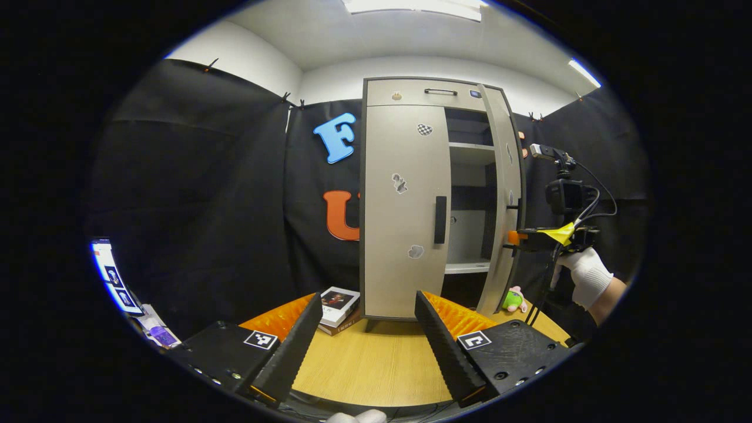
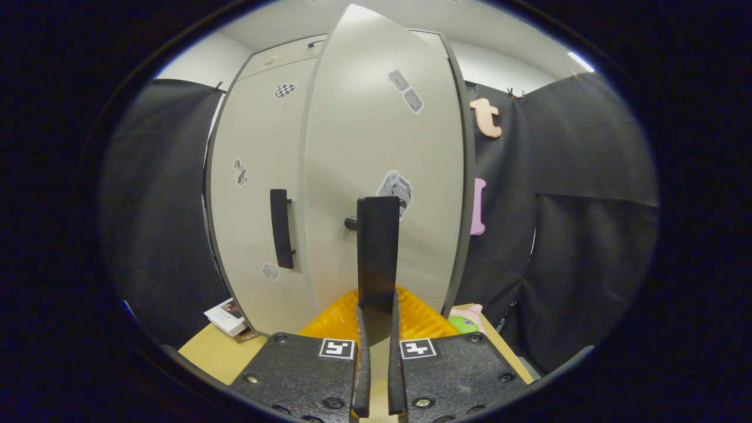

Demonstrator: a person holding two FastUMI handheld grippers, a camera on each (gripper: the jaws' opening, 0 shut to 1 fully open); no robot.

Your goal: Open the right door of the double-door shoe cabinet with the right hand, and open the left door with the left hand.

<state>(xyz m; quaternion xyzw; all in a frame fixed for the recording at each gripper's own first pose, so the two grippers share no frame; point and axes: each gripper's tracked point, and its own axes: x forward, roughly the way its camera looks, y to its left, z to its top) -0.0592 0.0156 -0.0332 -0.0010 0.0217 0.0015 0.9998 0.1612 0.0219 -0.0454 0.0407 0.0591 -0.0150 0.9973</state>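
With the right gripper (image 2: 376, 235) clamped on the right door's handle (image 2: 351, 223), the right door (image 2: 382, 147) is best swung fully open in an arc, while the left gripper (image 1: 364, 329), held wide, is lined up on the left door's handle (image 1: 440, 220).

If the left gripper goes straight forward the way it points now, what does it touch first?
Most likely the closed left door of the shoe cabinet, low down, below its black handle. The open left gripper points at that panel over bare table; depth is hard to judge.

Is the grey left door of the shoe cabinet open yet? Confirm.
No: in the left gripper view the grey left door sits flush and shut, while the right door is swung out.
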